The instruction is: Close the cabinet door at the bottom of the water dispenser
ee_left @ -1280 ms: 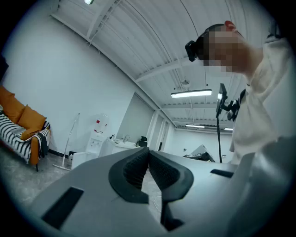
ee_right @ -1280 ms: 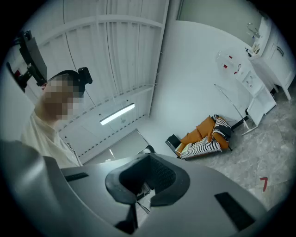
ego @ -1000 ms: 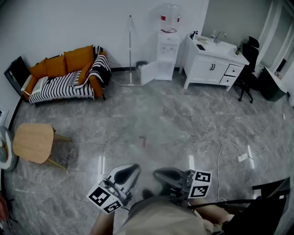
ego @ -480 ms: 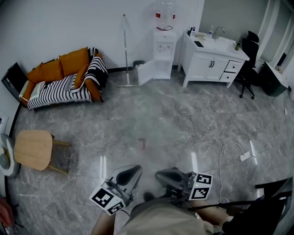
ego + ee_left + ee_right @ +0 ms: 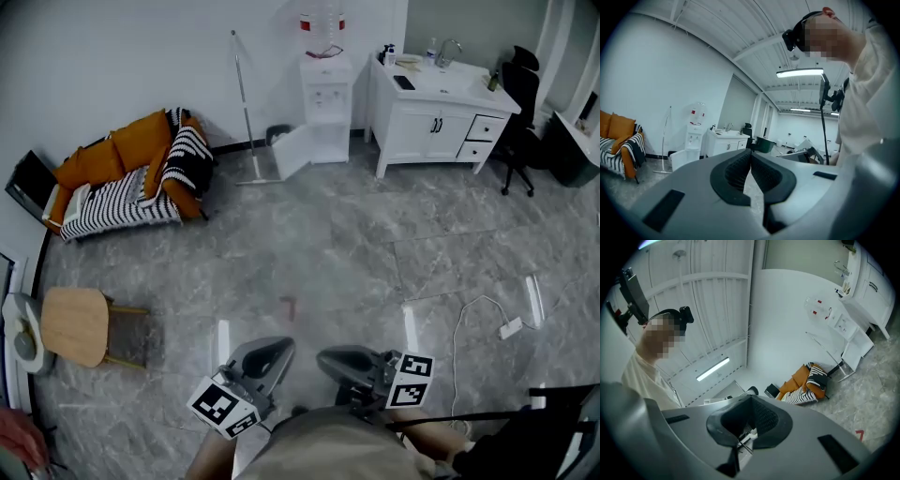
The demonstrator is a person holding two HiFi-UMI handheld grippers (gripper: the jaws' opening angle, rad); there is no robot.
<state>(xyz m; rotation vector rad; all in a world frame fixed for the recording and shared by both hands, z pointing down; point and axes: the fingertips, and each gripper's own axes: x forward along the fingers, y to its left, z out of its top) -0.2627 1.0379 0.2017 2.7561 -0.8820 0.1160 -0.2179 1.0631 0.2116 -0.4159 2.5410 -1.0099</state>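
Head view: cabinet door [image 5: 289,152] ajar, upper centre, well away.
Grippers: left gripper [image 5: 264,354], right gripper [image 5: 339,360] closed, empty; nothing within reach.

Orange sofa [image 5: 112,155] under a striped blanket [image 5: 117,197] — wooden table [image 5: 75,325] this side of it, mop [image 5: 245,108] to its right, sink cabinet [image 5: 431,131] farther right.

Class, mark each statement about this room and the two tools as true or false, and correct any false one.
1. The cabinet door under the water dispenser stands open. True.
2. The left tool has its jaws wide apart. False: the left tool's jaws are together, with nothing between them.
3. A mop leans on the wall left of the dispenser. True.
4. The sofa stands right of the sink cabinet. False: the sofa stands far to its left.
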